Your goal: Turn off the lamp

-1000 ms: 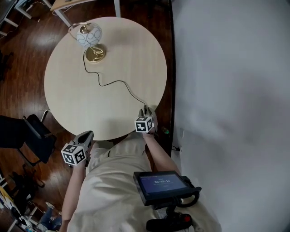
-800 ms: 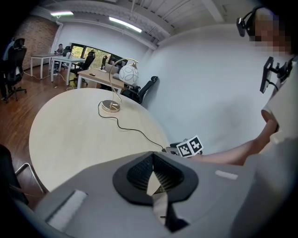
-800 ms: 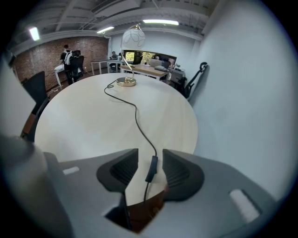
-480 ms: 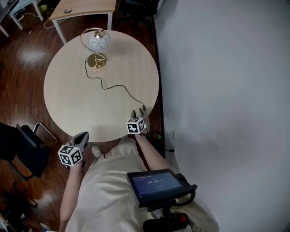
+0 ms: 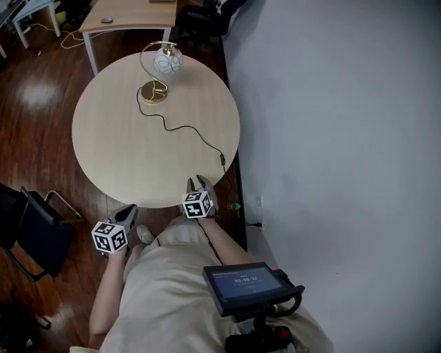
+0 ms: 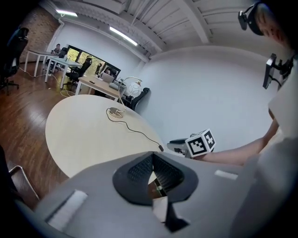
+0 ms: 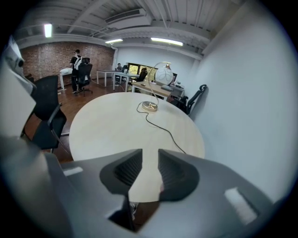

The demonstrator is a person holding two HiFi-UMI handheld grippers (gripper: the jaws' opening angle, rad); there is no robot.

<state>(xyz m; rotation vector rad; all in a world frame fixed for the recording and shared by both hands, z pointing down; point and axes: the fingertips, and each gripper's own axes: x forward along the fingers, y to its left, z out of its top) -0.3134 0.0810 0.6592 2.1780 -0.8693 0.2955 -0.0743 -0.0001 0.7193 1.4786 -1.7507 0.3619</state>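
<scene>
One lamp (image 5: 167, 62), one cord (image 5: 186, 128), one round table (image 5: 117, 158), one screen (image 5: 242, 281)

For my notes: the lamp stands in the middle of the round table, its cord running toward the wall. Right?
The head view shows the lamp near the round table's far edge, not the middle; its cord does run toward the wall.

The lamp (image 5: 160, 72) stands at the far edge of the table (image 5: 117, 152), its cord (image 5: 186, 128) trailing toward the near right rim (beside the wall (image 5: 331, 138)), with a desk (image 5: 131, 17) behind and a chair (image 5: 27, 231) at the near left.
</scene>
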